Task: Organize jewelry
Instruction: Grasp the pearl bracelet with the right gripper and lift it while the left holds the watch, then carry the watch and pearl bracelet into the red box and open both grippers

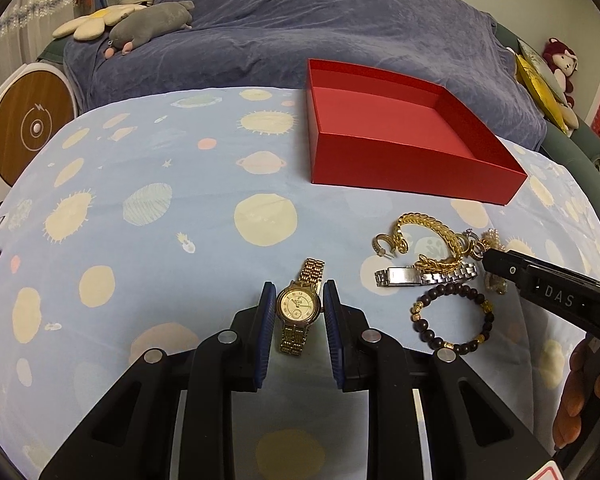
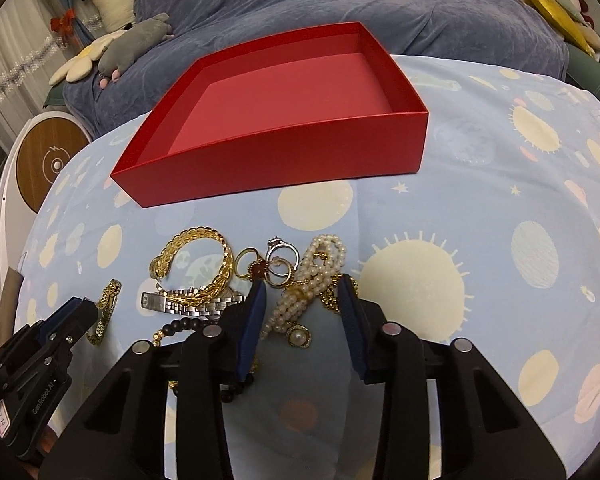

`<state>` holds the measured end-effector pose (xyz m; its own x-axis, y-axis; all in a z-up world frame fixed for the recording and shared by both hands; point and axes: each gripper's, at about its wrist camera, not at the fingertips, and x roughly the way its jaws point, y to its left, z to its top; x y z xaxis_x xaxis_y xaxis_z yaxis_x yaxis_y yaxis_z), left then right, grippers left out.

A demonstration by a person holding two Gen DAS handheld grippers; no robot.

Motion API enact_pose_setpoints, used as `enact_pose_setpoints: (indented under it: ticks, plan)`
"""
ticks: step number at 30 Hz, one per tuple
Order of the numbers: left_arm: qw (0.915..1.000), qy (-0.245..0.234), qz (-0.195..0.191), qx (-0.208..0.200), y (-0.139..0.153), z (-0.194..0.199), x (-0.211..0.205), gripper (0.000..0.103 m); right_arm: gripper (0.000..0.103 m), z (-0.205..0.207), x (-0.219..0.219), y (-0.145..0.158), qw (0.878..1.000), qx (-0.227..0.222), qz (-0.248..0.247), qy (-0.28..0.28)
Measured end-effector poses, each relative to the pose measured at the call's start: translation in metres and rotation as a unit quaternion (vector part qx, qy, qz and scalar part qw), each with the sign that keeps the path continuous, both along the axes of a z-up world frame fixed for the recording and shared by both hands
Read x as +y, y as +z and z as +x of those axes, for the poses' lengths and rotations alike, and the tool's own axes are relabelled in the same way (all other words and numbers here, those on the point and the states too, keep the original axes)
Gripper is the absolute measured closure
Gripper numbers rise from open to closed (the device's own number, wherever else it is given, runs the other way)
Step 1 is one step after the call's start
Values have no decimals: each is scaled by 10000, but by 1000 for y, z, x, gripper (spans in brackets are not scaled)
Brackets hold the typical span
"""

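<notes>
Between the narrow pads of the left hand-held gripper [image 1: 297, 304] sits the gold watch [image 1: 299, 306], gripped by its case; the right hand-held gripper [image 2: 302, 300] straddles the pearl strand [image 2: 300, 292] without visibly pinching; tangled rings [image 2: 278, 262] may drag along; the red box [image 2: 300, 152] stands empty beyond.

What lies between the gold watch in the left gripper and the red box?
Only bare patterned cloth separates the gold watch from the red box, as the left wrist view shows.

Beaded bracelet [image 2: 184, 326] half behind fingers [image 2: 256, 312]
</notes>
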<state>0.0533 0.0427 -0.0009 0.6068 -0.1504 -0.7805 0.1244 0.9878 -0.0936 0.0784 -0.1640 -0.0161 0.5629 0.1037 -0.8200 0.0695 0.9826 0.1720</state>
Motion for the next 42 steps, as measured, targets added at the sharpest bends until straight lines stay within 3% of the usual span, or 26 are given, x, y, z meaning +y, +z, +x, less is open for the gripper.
enact_pose_setpoints:
  ticks: [4,10,17,24,27,30,36,42]
  plan:
    - [10000,-44,-1,-35,2,-1,-5,82,87,-2,-2,1,10000,-24,-88,29]
    - [9999,-90,24,-133,7,-5,-9,82,91,-16,-3,6,9997,-134,-158,124]
    - [9994,-219,-14,-273,18,-12,-19,82,91,-32,-13,34,9982,-548,-181,159]
    - [9980,-265,-471,-324,41,-10,-15,82,91,-37,-24,52,9975,-691,-11,158]
    - [9975,-229,-416,-521,57,-6,-16,82,91,-32,-29,60,9975,-691,111,136]
    - [9970,-292,-262,-674,74,10,-23,82,91,-15,-37,73,9971,-684,302,141]
    - [9932,-504,-81,-1050,111,77,-46,82,91,59,-43,109,9954,-920,101,251]
    - [9937,-453,-31,-1024,113,168,-73,82,91,144,-44,111,9954,-930,35,241]
